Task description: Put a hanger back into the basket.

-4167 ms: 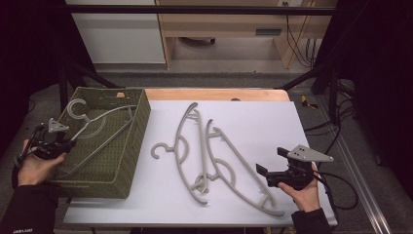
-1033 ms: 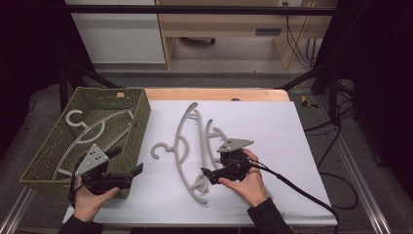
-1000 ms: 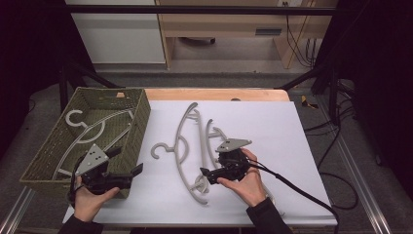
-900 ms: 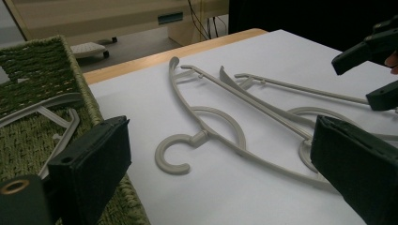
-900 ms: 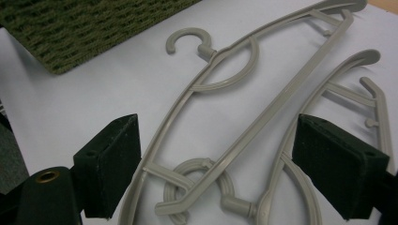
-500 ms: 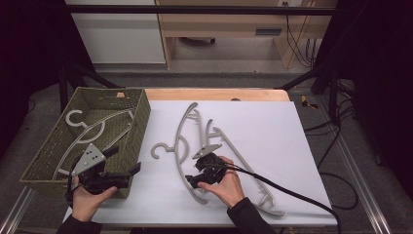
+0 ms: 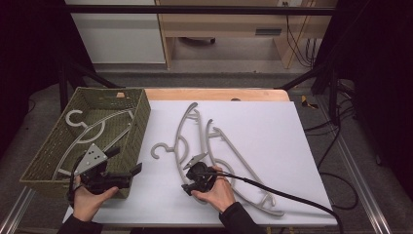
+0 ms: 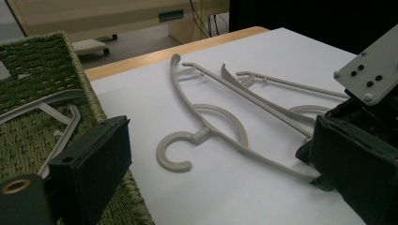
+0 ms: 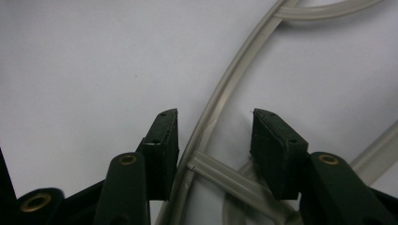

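Observation:
Two grey plastic hangers lie on the white table. The left hanger (image 7: 181, 141) has its hook toward the basket; the other hanger (image 7: 234, 153) lies right of it. My right gripper (image 7: 189, 182) is low over the left hanger's near end. Its jaws have just been closing and stand astride the hanger's arm (image 9: 220, 101); the left pad (image 9: 164, 140) is nearly against it and the right pad stays apart. My left gripper (image 7: 132, 173) hovers wide open at the basket's near corner, with the hanger's hook (image 8: 173, 154) ahead of it. A third hanger (image 7: 92, 129) lies in the basket.
The green woven basket (image 7: 142, 109) takes up the table's left side. White table surface (image 7: 277, 131) lies to the right of the hangers. A black cable (image 7: 277, 195) trails from the right gripper to the front right. A wooden strip (image 7: 219, 93) runs along the far edge.
My right gripper has moved left and down onto the left hanger's near end, and its jaws have narrowed around the arm. The left gripper has stayed at the basket's corner.

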The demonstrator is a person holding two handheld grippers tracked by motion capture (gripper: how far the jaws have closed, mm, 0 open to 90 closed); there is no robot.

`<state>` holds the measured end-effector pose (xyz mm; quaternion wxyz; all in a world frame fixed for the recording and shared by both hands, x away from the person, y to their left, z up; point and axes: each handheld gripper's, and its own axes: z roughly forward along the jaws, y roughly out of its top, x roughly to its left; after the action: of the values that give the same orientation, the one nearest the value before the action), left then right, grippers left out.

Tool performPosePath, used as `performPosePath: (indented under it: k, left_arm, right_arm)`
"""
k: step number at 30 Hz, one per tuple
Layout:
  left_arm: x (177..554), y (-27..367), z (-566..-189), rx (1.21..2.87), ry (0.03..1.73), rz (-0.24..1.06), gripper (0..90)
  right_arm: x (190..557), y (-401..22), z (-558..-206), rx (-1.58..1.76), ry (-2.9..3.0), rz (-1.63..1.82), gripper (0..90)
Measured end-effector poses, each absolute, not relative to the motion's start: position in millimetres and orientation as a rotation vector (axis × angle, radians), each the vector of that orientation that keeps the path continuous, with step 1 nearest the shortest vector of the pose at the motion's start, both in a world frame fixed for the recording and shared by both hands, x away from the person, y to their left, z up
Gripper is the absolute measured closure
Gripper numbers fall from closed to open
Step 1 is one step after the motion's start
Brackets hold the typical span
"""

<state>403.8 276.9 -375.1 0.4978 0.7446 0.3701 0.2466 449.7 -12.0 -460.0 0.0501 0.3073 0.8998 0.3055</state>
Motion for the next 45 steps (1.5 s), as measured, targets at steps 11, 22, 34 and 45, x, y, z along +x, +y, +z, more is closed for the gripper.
performPosePath:
  k: [11,22,34,45]
  left_arm:
    - [403.3,277.1,-374.5,1.803,0.896,0.600,5.5]
    - [402.6,277.2,-373.8,1.808,0.890,0.602,5.7]
    - [402.3,276.4,-373.9,1.813,0.885,0.601,5.8]
    - [403.5,274.1,-375.9,1.822,0.884,0.596,5.9]
  right_arm:
    - [449.7,-9.9,-463.3,1.004,2.775,0.947,68.7]
    - [453.4,-14.5,-455.9,1.101,2.773,0.846,75.3]
    - [457.7,-19.4,-451.3,1.090,2.719,0.831,76.7]
    - [464.3,-12.5,-463.7,1.098,2.650,0.878,68.3]
